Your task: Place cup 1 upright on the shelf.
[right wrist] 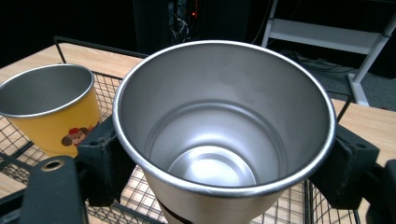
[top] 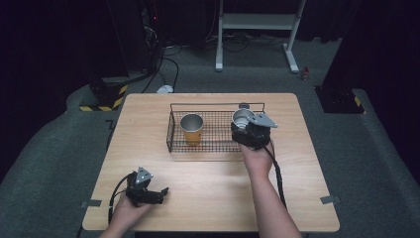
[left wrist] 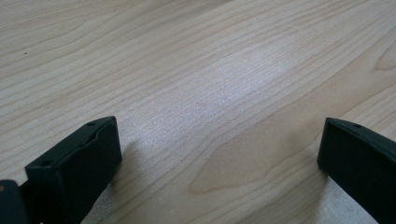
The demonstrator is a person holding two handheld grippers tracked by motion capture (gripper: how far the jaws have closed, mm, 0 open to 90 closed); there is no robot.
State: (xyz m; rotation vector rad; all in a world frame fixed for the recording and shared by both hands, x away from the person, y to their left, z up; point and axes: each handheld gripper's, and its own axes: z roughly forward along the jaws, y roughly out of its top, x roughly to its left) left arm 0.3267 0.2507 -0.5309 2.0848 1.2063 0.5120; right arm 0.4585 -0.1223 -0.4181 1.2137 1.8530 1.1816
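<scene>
Steel cup [right wrist: 224,135] sat clamped in the right gripper [top: 246,130] over the wire basket [top: 218,144], beside the yellow cup [top: 191,128]. Lowering it and releasing seemed next. Left gripper [top: 157,194] rested open on the table [top: 208,188].

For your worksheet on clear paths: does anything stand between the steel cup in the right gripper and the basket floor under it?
Nothing visible does. The right gripper holds the steel cup over bare basket mesh; the yellow cup stands apart.
</scene>
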